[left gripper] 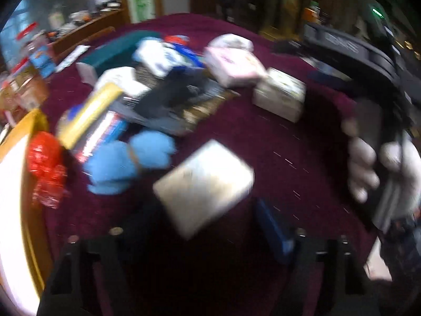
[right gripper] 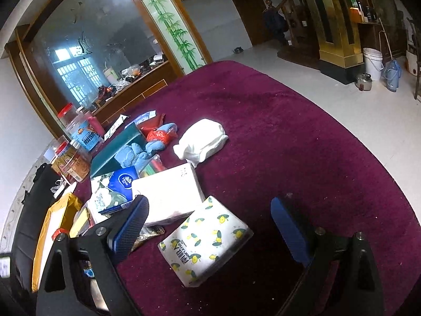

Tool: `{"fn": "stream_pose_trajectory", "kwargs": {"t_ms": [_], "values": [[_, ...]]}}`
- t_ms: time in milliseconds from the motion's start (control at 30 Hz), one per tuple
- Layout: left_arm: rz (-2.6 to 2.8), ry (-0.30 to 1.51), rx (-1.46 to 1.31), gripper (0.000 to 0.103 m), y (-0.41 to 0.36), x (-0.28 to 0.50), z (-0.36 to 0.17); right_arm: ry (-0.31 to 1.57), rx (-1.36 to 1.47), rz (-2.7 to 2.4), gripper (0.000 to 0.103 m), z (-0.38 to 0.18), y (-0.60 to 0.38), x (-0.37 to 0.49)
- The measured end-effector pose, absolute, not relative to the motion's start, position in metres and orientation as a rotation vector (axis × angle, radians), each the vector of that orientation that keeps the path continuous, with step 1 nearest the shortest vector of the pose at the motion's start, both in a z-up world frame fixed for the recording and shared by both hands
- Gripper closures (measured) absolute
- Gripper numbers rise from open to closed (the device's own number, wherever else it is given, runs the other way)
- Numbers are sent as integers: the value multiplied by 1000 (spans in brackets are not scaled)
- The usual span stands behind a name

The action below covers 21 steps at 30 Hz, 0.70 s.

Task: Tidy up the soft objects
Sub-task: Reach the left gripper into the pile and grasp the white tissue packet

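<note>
Right wrist view is showing the right gripper [right gripper: 210, 226] standing spread over a lemon-print tissue pack [right gripper: 205, 242] at lower centre, pads not touching it, on the maroon tablecloth [right gripper: 289, 137]. In the blurred left wrist view, the left gripper [left gripper: 200, 234] is hanging spread with a pale tissue pack [left gripper: 205, 184] at centre frame.

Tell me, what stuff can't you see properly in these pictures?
- Left wrist view: everything is smeared by motion blur, so the pale pack shows no print.
- Left wrist view: the left gripper has one finger lost in dark shadow.
- Right wrist view: the brown packet is mostly hidden under the white pack and a gripper finger.
- Right wrist view: the yellow envelope is partly covered by the right gripper.
</note>
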<state>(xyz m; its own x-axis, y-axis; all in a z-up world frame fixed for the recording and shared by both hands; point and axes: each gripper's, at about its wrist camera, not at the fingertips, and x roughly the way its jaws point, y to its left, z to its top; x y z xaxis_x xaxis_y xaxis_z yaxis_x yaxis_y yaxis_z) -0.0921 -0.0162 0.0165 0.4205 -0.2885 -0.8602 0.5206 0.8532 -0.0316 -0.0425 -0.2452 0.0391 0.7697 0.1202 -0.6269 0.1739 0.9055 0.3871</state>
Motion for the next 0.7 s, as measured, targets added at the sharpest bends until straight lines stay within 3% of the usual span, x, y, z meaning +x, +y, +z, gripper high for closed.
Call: {"fn": "stream_pose_trajectory", "kwargs": {"t_ms": [433,467,533,700], "values": [[-464,888,417,26,-40,-85,15,706,449,-26,9,38,-244,-41],[-465,875,416,30,-39,-84,17,709,450,-28,9,37,-244,-40],[-509,909,371,49,-40,-84,19,712,453,-31,9,36,-244,-40],[-502,919,217,53,-14,-86,32,705,488,-2,9,37,-248,-42]]}}
